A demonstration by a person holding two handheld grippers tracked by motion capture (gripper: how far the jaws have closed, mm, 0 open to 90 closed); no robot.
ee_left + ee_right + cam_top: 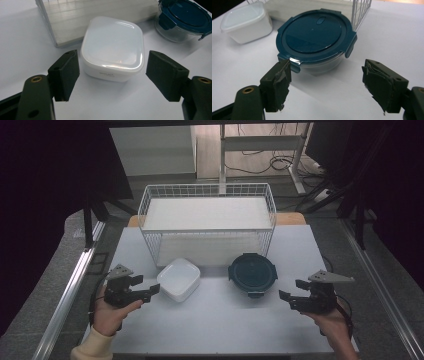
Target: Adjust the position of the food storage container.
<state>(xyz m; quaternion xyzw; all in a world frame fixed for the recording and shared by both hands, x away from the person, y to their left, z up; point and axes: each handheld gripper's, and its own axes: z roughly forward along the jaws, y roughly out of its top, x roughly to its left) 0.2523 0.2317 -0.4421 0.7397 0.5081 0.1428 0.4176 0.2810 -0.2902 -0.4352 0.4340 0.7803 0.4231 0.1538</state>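
The white square container (179, 279) sits on the white table (220, 330), just in front of the wire basket (207, 222), toward the basket's left front corner. I'll use that basket as my landmark.

From my remote seat, going left to right: left of the basket I see a metal rail (70, 290) running along the table's edge over grey floor, with dark curtain beyond. The table itself is pale and matte. The basket stands at the table's far middle; inside it I can only make out a flat white lining. Behind the basket there is a metal stand with cables on the floor.

In front of the basket's left half, the white square container has its lid on; I cannot tell what is inside. In front of the basket's right front corner stands the round glass container (252, 272) with a dark blue clip lid; its contents are hidden to me too. The two containers are apart.

My left hand-held gripper (150, 292) is well in front of the basket's left end, held level and pointing at the white square container, jaws spread on either side of its near corner without touching it. My right hand-held gripper (292, 290) is in front of and to the right of the basket's right end, level, aimed at the round glass container, jaws spread wide and holding nothing.
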